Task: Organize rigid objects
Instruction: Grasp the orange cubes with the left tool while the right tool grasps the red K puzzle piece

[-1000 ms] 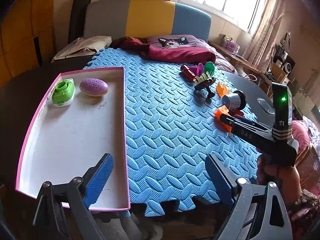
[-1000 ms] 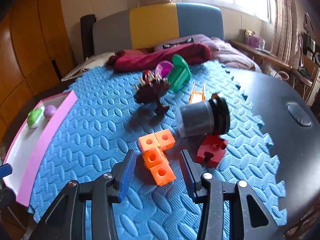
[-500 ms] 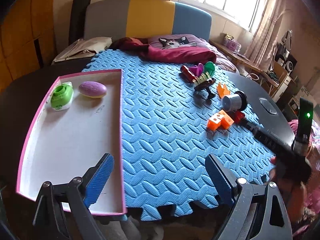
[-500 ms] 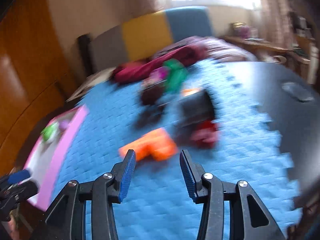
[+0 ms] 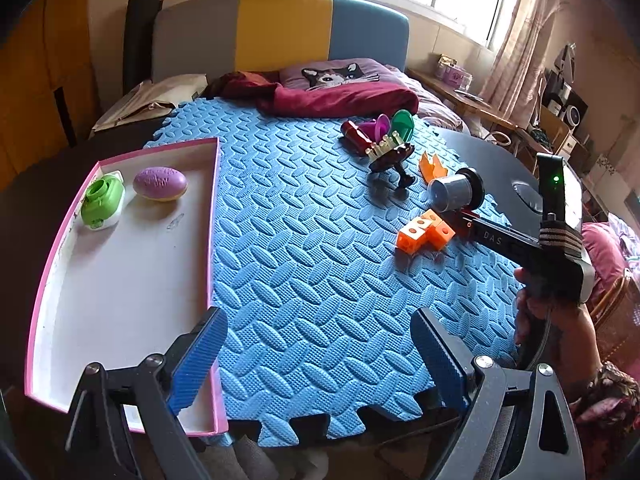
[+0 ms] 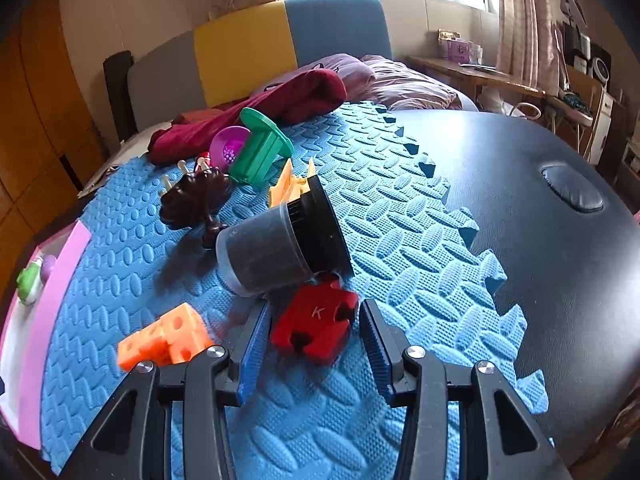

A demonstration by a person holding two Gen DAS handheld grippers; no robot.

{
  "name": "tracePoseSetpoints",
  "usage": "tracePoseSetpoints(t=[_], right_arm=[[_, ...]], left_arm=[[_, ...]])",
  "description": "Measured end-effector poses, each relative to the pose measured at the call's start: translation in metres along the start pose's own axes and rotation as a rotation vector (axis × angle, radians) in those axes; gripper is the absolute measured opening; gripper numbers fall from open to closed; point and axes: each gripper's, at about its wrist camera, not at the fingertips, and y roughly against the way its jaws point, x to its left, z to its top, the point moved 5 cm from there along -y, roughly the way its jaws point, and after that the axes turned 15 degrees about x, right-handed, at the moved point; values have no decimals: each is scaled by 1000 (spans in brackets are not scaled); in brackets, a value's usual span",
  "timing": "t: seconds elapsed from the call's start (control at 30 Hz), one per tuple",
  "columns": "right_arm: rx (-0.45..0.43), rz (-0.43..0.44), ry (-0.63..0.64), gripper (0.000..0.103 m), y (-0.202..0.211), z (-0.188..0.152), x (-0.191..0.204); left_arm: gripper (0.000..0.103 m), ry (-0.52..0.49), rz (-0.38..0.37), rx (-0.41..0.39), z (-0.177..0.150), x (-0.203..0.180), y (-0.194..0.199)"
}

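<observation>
My right gripper is open, its blue pads on either side of a red puzzle block marked K on the blue foam mat. An orange cube cluster lies just left of it; it also shows in the left wrist view. A grey jar with a black lid lies on its side behind the block. My left gripper is open and empty at the mat's near edge, beside the pink-rimmed tray, which holds a green toy and a purple oval.
A brown toy tree, a green cup, a purple cup and a small orange piece lie further back on the mat. A dark red cloth lies at its far edge. The black table extends to the right.
My right gripper swung away from the orange cubes and now stands around the red K block. The orange cluster shifted to its left. The left gripper stayed put.
</observation>
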Motion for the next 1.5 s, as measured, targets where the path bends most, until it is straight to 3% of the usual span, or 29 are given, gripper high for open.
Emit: tracePoseSetpoints(t=[0.1,0.27,0.57,0.8,0.93,1.1,1.23,1.4,1.47,1.5], right_arm=[[-7,-10,5,35,2,-4,-2],[-15,-30,20,32,10,-15,-5],[-68,17,16,32,20,-35,-15],[-96,23,18,32,20,-36,-16],[-102,42,10,32,20,-37,-18],[-107,54,6,32,20,-37,-20],[-110,72,-6,32,21,-37,-22],[-112,52,6,32,21,-38,-19],[-112,53,5,32,20,-38,-20],[-112,54,4,32,21,-38,-20]], left_arm=[[93,-8,1,11,4,-6,-6],[93,-65,-4,33,14,-27,-18],[93,-235,28,70,51,-76,-55],[93,-282,72,82,84,-86,-86],[90,-327,67,106,87,-93,-100],[89,-382,53,75,85,-110,-100],[85,-379,51,81,88,-112,-106],[66,-347,15,96,93,-112,-111],[45,-373,3,87,92,-116,-111],[43,-381,-9,86,91,-119,-110]])
